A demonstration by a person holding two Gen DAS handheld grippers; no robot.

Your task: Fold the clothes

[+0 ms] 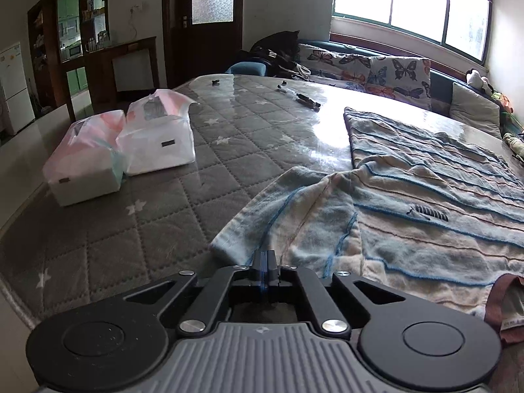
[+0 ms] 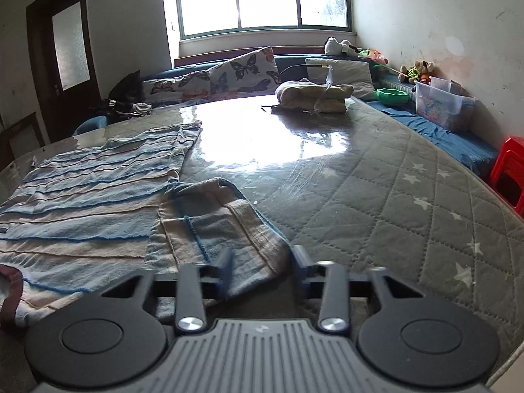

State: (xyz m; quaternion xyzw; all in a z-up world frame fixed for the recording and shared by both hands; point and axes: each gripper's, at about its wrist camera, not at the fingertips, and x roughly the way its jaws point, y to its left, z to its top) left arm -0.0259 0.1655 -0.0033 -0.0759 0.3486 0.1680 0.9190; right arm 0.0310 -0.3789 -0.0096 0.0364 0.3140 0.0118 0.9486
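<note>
A blue, white and pink striped shirt point(image 1: 425, 177) lies flat on the grey quilted table cover point(image 1: 147, 229). My left gripper point(image 1: 264, 255) is shut on the end of its left sleeve point(image 1: 294, 213), which is folded in over the body. In the right wrist view the shirt point(image 2: 91, 193) lies to the left and its right sleeve point(image 2: 216, 226) lies in front of my right gripper point(image 2: 262, 258). The right gripper is open, with the sleeve's cuff between its fingers.
Two white plastic-wrapped packs point(image 1: 121, 144) sit at the left of the table. Pens point(image 1: 301, 96) lie at its far side. A folded beige garment point(image 2: 314, 96) lies at the far right. A bench with butterfly cushions point(image 2: 242, 72), a clear bin point(image 2: 442, 104) and a red stool point(image 2: 507, 170) ring the table.
</note>
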